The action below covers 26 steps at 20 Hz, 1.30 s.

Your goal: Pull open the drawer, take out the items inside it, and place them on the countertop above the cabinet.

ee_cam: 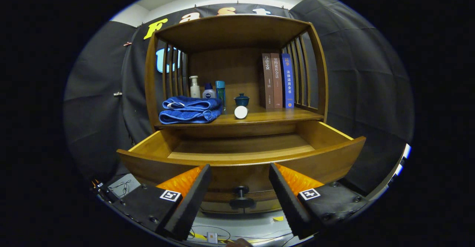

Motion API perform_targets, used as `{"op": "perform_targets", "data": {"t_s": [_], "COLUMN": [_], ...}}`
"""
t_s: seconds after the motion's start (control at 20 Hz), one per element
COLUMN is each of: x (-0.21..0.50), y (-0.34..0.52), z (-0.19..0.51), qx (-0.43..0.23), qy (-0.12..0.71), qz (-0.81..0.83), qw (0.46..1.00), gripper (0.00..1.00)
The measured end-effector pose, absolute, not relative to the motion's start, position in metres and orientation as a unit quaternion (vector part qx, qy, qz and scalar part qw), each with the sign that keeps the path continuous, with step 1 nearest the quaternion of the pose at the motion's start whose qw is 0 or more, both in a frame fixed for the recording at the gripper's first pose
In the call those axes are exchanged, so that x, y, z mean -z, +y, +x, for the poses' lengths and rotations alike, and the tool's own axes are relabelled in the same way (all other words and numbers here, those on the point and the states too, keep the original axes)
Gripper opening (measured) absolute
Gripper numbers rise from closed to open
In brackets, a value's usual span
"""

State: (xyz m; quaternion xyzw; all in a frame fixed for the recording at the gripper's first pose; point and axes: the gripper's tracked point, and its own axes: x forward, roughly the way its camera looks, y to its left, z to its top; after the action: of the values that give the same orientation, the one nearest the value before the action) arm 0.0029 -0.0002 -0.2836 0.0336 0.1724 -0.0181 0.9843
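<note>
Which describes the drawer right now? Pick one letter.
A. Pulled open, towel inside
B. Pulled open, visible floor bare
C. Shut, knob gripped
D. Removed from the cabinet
B: the drawer stands pulled out with bare wood inside, the open gripper just before its knob.

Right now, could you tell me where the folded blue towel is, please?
In the gripper view, the folded blue towel lies on the wooden countertop above the open drawer, in front of three bottles, beyond the open tongs.
</note>
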Motion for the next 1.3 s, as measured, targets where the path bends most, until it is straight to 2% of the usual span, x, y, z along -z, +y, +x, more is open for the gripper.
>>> {"op": "perform_targets", "data": {"t_s": [0.45, 0.95, 1.3], "x": [0.278, 0.292, 0.299], "y": [0.000, -0.005, -0.004], "z": [0.025, 0.118, 0.158], "qx": [0.023, 0.015, 0.018], "qy": [0.150, 0.160, 0.162], "qz": [0.040, 0.043, 0.045], "qw": [0.988, 0.986, 0.986], "gripper": [1.00, 1.00, 1.00]}}
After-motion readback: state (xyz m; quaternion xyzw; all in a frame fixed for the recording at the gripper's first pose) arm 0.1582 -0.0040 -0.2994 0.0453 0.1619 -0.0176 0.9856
